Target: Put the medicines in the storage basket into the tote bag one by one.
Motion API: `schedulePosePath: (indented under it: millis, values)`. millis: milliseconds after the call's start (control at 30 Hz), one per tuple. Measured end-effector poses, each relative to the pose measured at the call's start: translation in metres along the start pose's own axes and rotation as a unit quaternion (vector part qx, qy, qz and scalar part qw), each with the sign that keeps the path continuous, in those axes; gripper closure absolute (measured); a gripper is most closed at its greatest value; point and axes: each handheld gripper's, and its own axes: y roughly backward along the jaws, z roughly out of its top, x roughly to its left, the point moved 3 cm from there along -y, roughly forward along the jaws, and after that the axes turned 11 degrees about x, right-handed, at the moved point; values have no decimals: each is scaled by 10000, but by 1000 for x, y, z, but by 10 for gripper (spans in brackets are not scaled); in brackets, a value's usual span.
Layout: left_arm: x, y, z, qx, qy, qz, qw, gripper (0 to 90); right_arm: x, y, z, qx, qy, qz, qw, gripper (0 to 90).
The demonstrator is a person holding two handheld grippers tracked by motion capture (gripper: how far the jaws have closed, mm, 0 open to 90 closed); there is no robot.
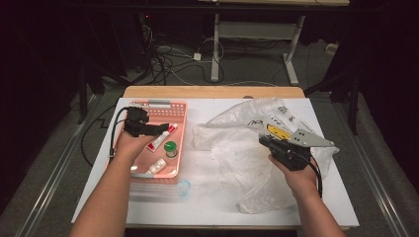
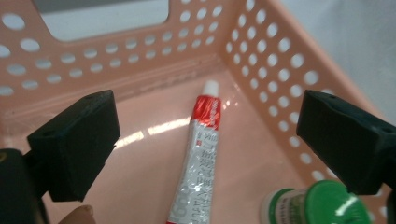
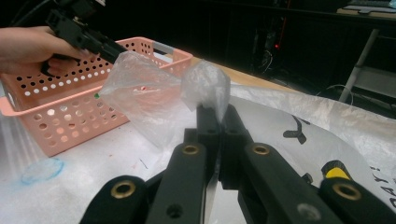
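The pink basket (image 1: pixel 148 104) at the left of the table (image 1: pixel 212 202) serves as the landmark, and everything that matters for the coming move lies inside it or to its right. The left gripper (image 1: pixel 165 129) is held over the basket's far half, its jaws spread wide with nothing pressed between them; in the left gripper view the tube (image 2: pixel 198 154) is seen on the basket floor directly ahead of the gripper (image 2: pixel 208 140), lying in the gap between the two pads but below them and not touched. The tube's long axis runs nearly along the gripper's line of sight, so the jaws stand one on each side of it; its white cap points away, toward the basket's far right corner, and its crimped end points back toward the hand. A green-capped jar (image 2: pixel 322 205) stands just beside the tube near the basket's right wall, close under the right-hand pad. The left hand is plainly the nearer to the tube. Well to the right of the basket, the right gripper (image 3: pixel 215 109) is kept with its jaws pressed together, pinching a fold of the clear plastic bag (image 1: pixel 237 148), whose edge is lifted off the table.
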Motion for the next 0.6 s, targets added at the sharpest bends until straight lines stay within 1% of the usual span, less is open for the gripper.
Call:
schedulePosePath:
  millis: [67, 133, 167, 267, 300, 333, 400, 467, 533, 600]
  values:
    - [1, -6, -1, 130, -12, -39, 9999, 81, 0, 1, 0, 0, -13, 3, 10000, 900]
    - [1, -10, -1, 182, -52, -115, 9998, 135, -1, 2, 0, -1, -1, -11, 10000, 900]
    - [0, -11, -1, 222, -71, -75, 9997, 145, -1, 2, 0, -3, -10, -11, 10000, 900]
    - [-1, -14, 1, 312, -140, -80, 9994, 202, -1, 1, -1, 15, -27, 10, 10000, 900]
    - [-2, -15, 2, 383, -174, -65, 9991, 215, 0, 0, -1, 21, -4, 26, 10000, 900]
    - [-2, -17, 3, 464, -213, -110, 9986, 236, 0, -1, -1, 35, 28, 32, 10000, 900]
    - [-3, -19, 3, 466, -202, -130, 9986, 311, 1, -1, -1, 57, 5, 34, 10000, 900]
    - [-2, -23, 3, 630, -268, -33, 9976, 373, 1, -1, -1, 41, 5, 40, 10000, 900]
    - [-1, -25, 3, 714, -271, -72, 9971, 397, 1, 0, -1, 31, 16, 32, 10000, 900]
    - [0, -28, 2, 775, -318, -41, 9965, 427, 1, 0, -1, 37, 16, 47, 10000, 900]
